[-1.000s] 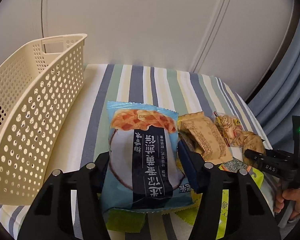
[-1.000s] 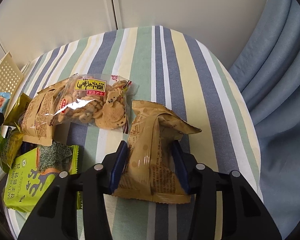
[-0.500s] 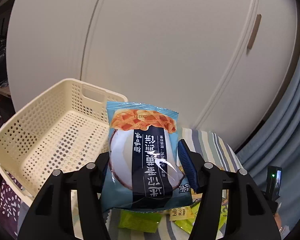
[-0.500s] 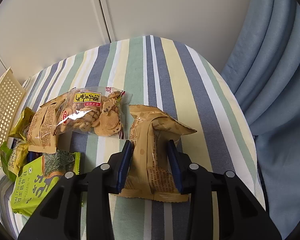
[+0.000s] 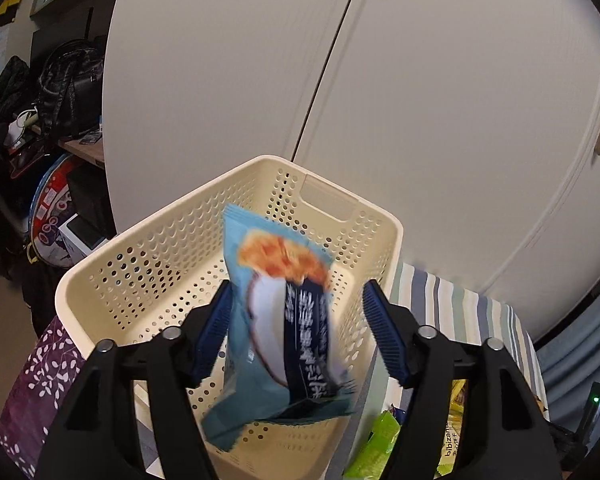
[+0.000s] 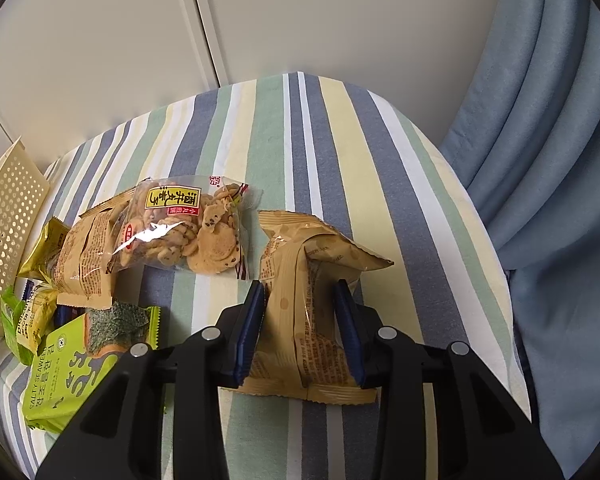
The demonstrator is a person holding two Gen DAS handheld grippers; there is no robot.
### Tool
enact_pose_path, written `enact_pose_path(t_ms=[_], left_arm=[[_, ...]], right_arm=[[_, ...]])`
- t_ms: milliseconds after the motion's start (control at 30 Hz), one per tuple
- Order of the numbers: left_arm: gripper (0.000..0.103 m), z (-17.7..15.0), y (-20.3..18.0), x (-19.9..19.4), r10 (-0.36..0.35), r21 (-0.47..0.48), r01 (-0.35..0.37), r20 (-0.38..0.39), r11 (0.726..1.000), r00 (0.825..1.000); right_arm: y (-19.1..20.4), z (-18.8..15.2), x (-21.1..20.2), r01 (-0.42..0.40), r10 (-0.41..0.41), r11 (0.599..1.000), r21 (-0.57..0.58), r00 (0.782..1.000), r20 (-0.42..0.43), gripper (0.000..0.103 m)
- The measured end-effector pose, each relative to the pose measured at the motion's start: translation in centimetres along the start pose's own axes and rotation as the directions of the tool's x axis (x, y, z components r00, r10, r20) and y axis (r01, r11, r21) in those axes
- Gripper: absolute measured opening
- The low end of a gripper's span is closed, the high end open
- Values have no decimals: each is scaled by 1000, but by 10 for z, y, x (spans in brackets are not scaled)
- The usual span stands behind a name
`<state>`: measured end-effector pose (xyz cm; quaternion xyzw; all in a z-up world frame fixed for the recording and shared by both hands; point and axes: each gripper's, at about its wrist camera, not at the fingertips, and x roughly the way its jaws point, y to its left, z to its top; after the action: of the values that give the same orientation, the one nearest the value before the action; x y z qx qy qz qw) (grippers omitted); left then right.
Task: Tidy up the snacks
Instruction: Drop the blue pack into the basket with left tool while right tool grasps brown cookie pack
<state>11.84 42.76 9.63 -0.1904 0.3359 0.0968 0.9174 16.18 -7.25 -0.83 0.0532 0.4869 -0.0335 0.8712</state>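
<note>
Over cream basket: left gripper spread, blue packet loose between; right gripper clamps tan packet.

Green seaweed pack showing "SALTY SEAWEED"; yellow packet showing "bibizan"; blue bag and cookie bag bearing Chinese characters, unreadable.
</note>
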Motion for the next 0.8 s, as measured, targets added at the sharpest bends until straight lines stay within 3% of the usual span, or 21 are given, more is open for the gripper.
enact_pose_path(t_ms=[67, 300, 433, 500, 567, 667, 800], left_arm=[[88, 1, 1, -4, 12, 4, -12, 14, 1000, 1000], [94, 3, 2, -20, 51, 3, -52, 77, 999, 996], [94, 6, 5, -27, 57, -4, -57, 103, 998, 993], [94, 6, 5, -33, 52, -3, -52, 115, 999, 992], [96, 7, 5, -37, 41, -2, -41, 118, 999, 992], [98, 8, 3, -44, 22, 21, -24, 116, 999, 993], [99, 7, 4, -59, 20, 73, -31, 140, 997, 990]], right_arm=[[1, 0, -2, 5, -5, 1000, -1, 1000, 10, 35], [7, 3, -17, -1, 1, 1000, 1, 998, 62, 26], [11, 8, -8, 17, -17, 1000, -12, 1000, 18, 26], [13, 10, -1, 37, -37, 999, -17, 999, -10, 29], [16, 12, 4, 40, -41, 999, -23, 998, -42, 43], [23, 13, 12, 58, -63, 997, -60, 995, -82, 52], [26, 8, 24, 74, -84, 993, -89, 990, -117, 55]])
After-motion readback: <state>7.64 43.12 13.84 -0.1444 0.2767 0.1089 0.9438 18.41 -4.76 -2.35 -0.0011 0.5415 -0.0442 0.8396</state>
